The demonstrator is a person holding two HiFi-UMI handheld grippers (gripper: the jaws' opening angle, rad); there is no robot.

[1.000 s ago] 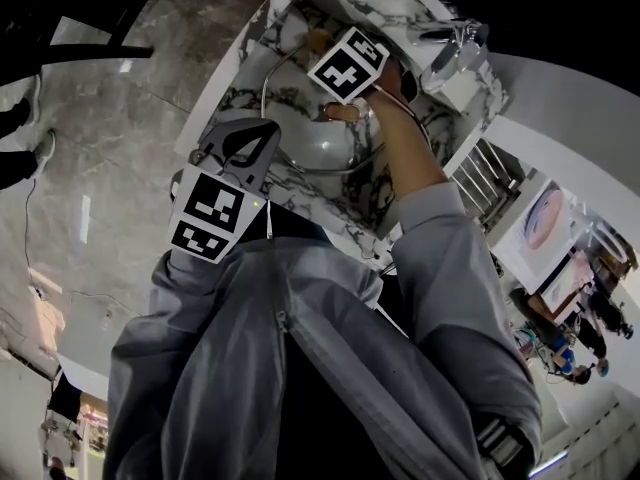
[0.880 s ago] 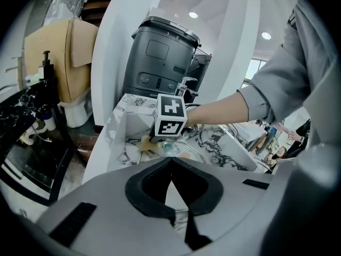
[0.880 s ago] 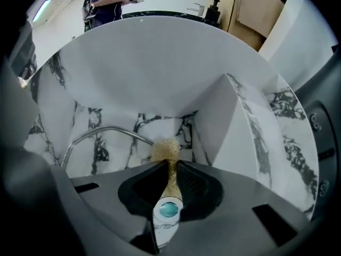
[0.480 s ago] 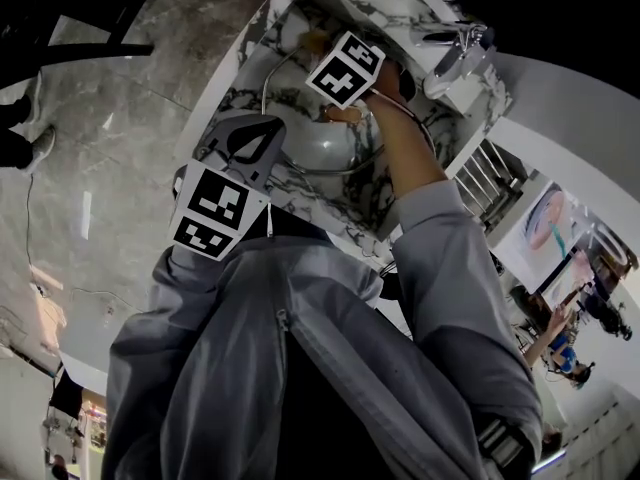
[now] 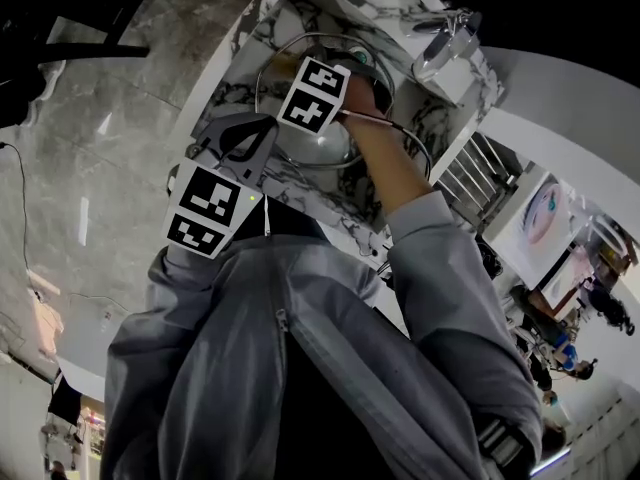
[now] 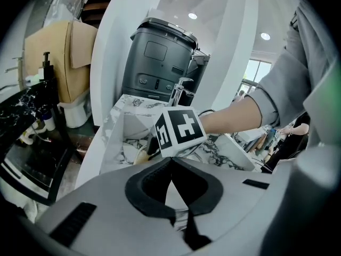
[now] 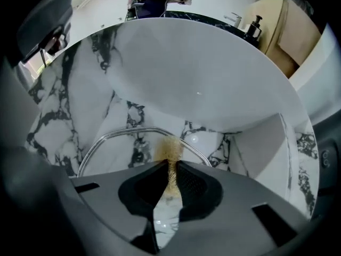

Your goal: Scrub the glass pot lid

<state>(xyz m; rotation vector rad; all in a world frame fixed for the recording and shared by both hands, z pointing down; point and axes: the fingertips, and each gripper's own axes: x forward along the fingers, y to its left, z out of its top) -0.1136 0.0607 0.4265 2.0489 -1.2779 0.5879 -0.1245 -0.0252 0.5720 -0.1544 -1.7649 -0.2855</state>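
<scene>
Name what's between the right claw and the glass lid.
A golden scrub pad, pinched in that claw, at the lid's rim; right gripper view shows it.

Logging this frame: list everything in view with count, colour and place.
glass pot lid: one, clear with a metal rim, in the sink
scrubber: one, golden-tan, at the lid's rim
sink: one, white marble with black veins, in front of the person
faucet: one, chrome, at the sink's far edge
appliance: one, dark grey, behind the sink
pump bottle: one, black, on the dark counter at the left of the left gripper view
left gripper: one, grey, jaws together, by the sink's near edge
right gripper: one, grey, jaws closed on the scrubber, over the lid
jacket sleeve: grey, on the person's right arm
</scene>
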